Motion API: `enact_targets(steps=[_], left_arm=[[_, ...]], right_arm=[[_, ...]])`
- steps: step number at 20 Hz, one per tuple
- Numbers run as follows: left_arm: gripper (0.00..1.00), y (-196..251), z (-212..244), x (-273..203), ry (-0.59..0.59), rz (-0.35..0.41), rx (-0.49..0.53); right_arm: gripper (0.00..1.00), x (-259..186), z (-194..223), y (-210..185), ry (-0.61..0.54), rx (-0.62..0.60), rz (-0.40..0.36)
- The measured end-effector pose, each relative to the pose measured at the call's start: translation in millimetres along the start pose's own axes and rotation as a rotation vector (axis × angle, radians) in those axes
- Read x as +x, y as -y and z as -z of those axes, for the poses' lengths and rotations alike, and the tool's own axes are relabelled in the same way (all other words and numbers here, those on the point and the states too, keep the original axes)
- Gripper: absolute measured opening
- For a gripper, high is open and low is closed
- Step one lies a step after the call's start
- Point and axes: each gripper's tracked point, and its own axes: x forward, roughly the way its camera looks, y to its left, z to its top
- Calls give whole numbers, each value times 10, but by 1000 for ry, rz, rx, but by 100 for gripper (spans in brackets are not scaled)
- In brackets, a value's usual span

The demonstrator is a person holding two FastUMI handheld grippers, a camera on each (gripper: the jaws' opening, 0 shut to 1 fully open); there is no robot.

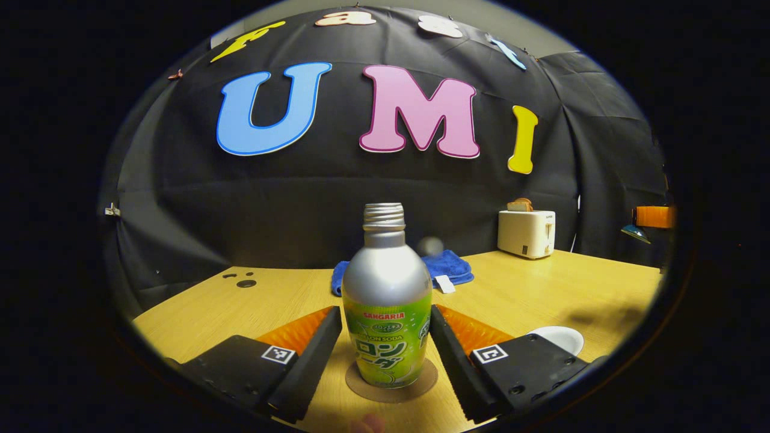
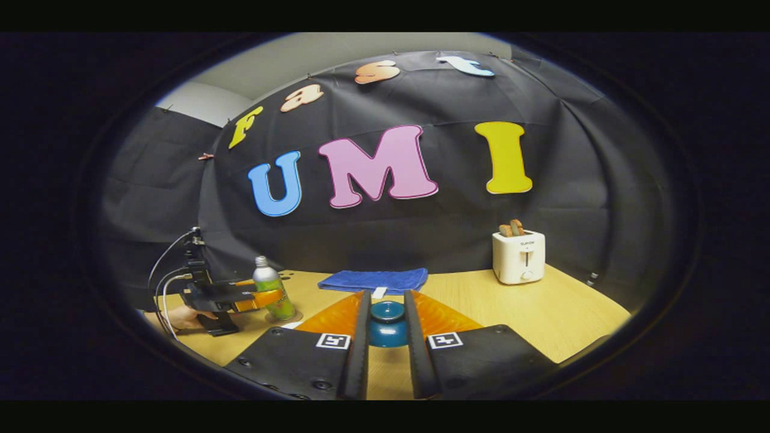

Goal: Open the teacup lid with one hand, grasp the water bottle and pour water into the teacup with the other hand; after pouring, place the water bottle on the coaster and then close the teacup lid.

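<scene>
Both tongs: left tongs (image 1: 385,349) apart around upright bottle (image 1: 387,300) on coaster (image 1: 391,388); right tongs (image 2: 385,337) clamped on lid (image 2: 387,323).

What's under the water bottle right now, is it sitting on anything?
The water bottle stands upright on a round brown coaster, whose edge rings its base on the wooden table. The coaster's middle is covered by the bottle. The left gripper's fingers flank it, apart from its sides.
</scene>
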Motion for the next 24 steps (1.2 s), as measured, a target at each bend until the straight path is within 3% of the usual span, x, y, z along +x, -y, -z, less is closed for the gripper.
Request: enact_targets(steps=[3,4,5,7,12,13,15,18,19,20,24], left_arm=[[92,-9,18,-50,-7,-2,-24],[92,-10,54,-62,-15,-3,-30],[93,-39,88,-119,-24,-9,-39],[93,-77,118,-260,-26,-20,-63],[94,-194,62,-684,8,-60,-18],[93,-198,43,-754,19,-63,-8],[93,-177,59,-872,24,-62,3],[93,-154,57,-943,33,-50,8],[93,-180,35,-953,41,-56,2],[93,-195,21,-967,54,-57,-10],[93,-131,10,-969,70,-21,-20]], right_arm=[[32,7,29,-11,-5,-1,-4],[27,11,34,-22,-6,-2,-6],[32,18,42,-38,-8,-1,-9],[32,45,77,-100,-17,1,-19],[32,154,230,-617,-47,49,-144],[36,192,300,-749,-58,55,-168],[32,280,460,-972,-85,55,-189],[32,415,734,-1276,-147,39,-208],[37,452,807,-1350,-163,24,-210],[32,487,852,-1386,-174,7,-206],[32,605,978,-1479,-200,-30,-192]])
